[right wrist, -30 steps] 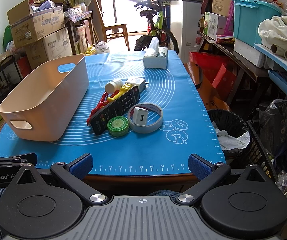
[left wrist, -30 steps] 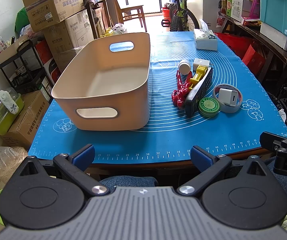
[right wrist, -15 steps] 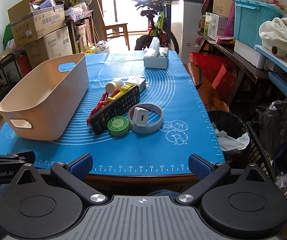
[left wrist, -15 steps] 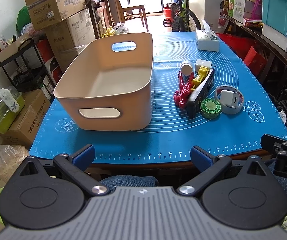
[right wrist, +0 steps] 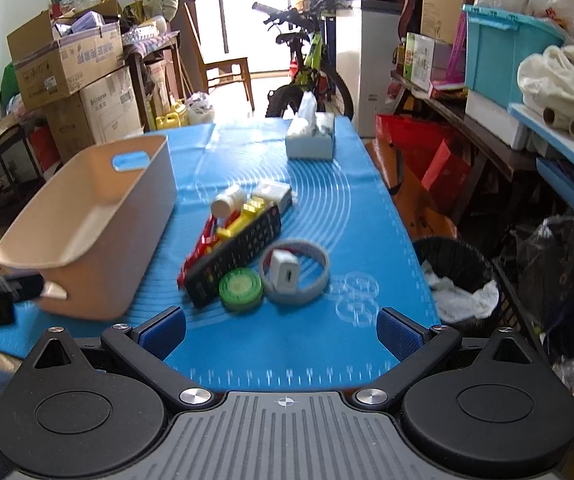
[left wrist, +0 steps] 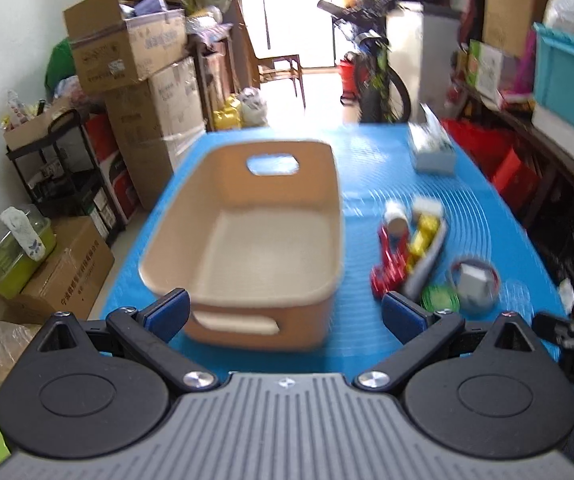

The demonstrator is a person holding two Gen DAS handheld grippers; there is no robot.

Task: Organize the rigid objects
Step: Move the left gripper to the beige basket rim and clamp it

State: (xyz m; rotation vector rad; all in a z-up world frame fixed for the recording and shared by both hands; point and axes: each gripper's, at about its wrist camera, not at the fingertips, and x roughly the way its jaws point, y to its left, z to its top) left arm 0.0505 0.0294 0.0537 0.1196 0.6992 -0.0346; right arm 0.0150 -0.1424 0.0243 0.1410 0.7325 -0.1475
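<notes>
At the left of the desk, on its blue mat, stands the beige bin, empty as far as its floor shows; the left tongs hang just before its near wall, jaws spread wide with nothing between them. To the right of the bin, apart from it, lies the cluster still to be sorted: a black remote with its long axis running from near-left to far-right, resting against a red toy and yellow blocks; a small white bottle on its side and a white box at the far end; a green round tin touching the remote's near end; and a grey tape ring with a white charger lying inside it. The right tongs face this cluster from the near edge, fully parted and empty, with the tin and ring dead ahead and closest. In my judgement the right hand is the nearer to every loose item, and the remote's slant means the jaws would need turning to close across its narrow width. The left view is blurred. Legible writing: none on the items; cartons at far left carry print too small to read, and lettering on the other tool's body is only partly visible.
</notes>
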